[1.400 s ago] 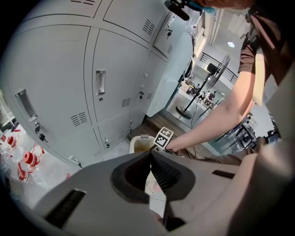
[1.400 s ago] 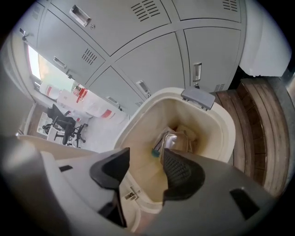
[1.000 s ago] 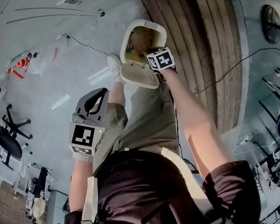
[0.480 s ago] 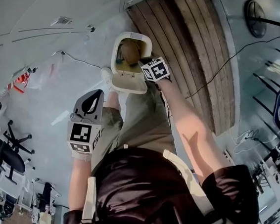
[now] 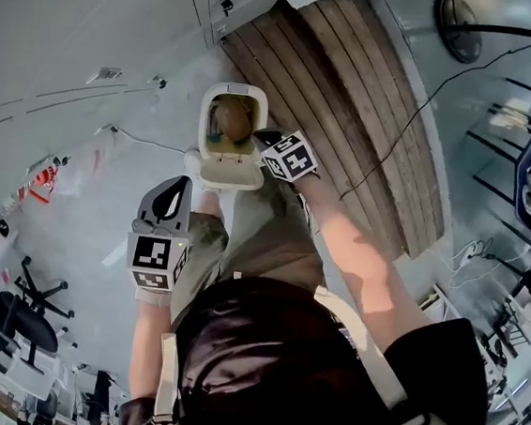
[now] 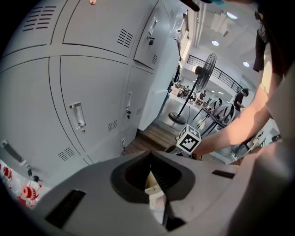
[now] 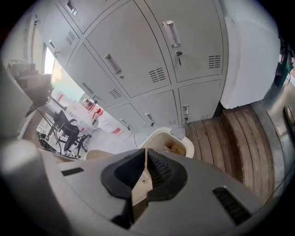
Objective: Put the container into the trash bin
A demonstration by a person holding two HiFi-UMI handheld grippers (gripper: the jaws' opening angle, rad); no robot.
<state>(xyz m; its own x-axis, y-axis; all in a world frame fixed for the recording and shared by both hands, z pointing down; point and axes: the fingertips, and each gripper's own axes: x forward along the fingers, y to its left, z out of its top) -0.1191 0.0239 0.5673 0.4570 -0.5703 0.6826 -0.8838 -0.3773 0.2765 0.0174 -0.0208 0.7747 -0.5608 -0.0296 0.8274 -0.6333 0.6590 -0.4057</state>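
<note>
Head view looks steeply down on a bank of grey metal lockers along the upper left. Pale grey floor spreads below them. A raised platform of wooden slats runs beside the lockers towards the right. The person stands over all this in a dark top and olive trousers, with one white shoe close to the bin. A black office chair sits far off at the lower left.

The cream trash bin stands on the floor at the corner where the lockers meet the wooden platform. Its lid is swung open towards the person. The brown container lies inside the bin, down in its open mouth, and neither gripper touches it.

The right gripper is held just beside the bin's right edge and points down at it. Its marker cube sits next to the open lid. In the right gripper view its fingers are pressed together at the tips with nothing between them. Only the bin and its brown contents appear beyond them.

The left gripper is held further back, over the person's left leg and apart from the bin. Its fingers are likewise closed tip to tip and hold nothing. The bin's pale rim shows beyond them, and the other gripper's cube shows off to the right.
</note>
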